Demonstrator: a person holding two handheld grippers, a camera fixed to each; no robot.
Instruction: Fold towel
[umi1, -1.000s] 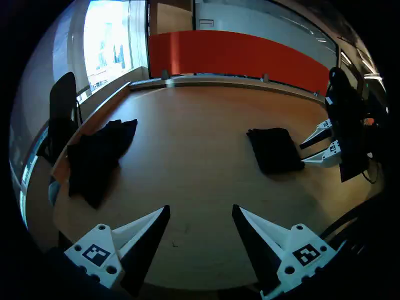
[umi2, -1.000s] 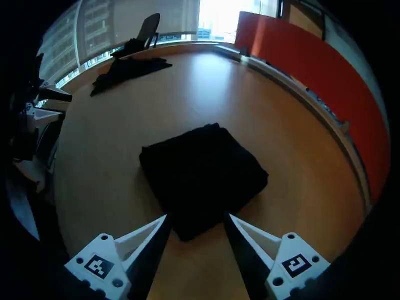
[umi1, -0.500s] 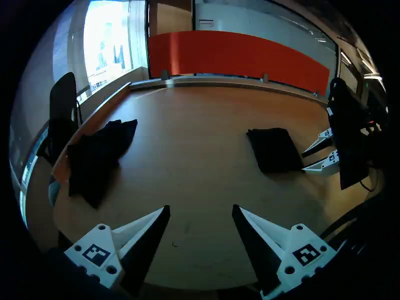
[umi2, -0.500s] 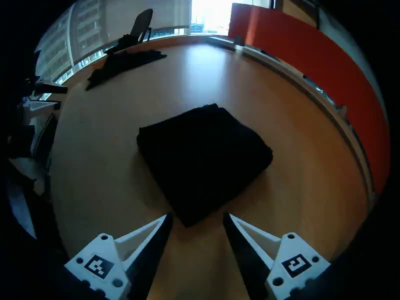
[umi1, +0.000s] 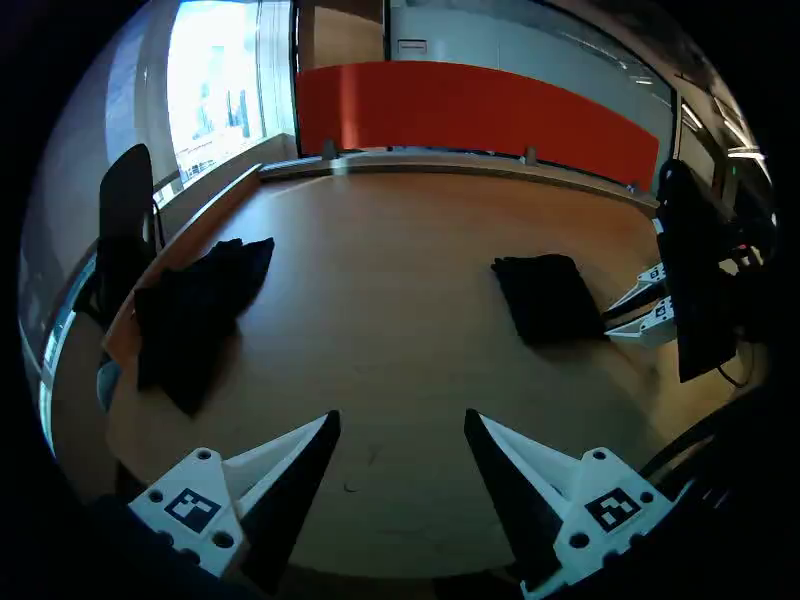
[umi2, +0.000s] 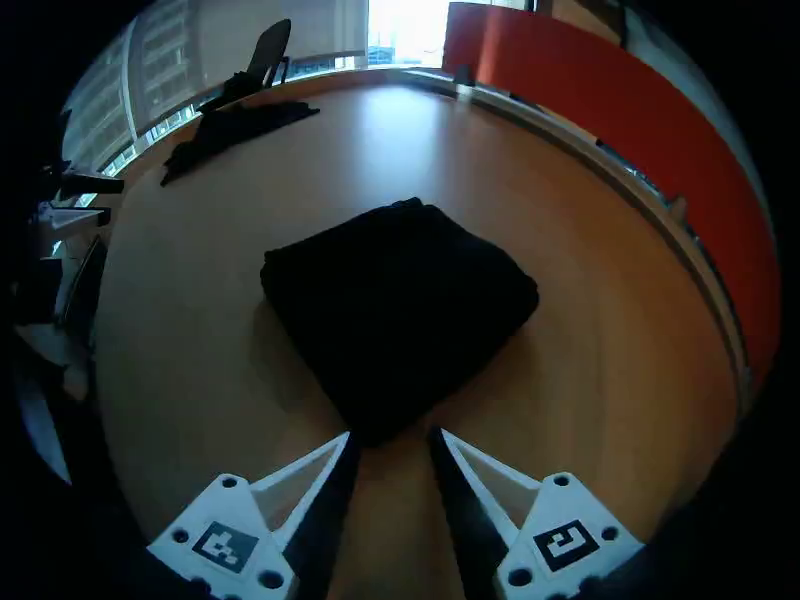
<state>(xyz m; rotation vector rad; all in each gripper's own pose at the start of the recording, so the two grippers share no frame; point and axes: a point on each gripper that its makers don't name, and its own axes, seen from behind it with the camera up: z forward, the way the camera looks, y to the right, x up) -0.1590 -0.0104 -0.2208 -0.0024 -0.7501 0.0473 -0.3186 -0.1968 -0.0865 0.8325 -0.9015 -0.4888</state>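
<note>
On the table (umi2: 610, 330), towel (umi2: 400, 300) corner reaches narrow-jawed right gripper (umi2: 390, 438) (left gripper (umi1: 400, 415) wide-open).

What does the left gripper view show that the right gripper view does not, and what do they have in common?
The left gripper view gives the left gripper, jaws open over bare wood, and a side look at the right gripper beside the folded towel. The right gripper view gives a close look at that towel's near corner, which reaches the gap between the right gripper's open jaws. Both take in the folded towel, the crumpled dark cloth, the chair, the orange panel and the wooden table.
</note>
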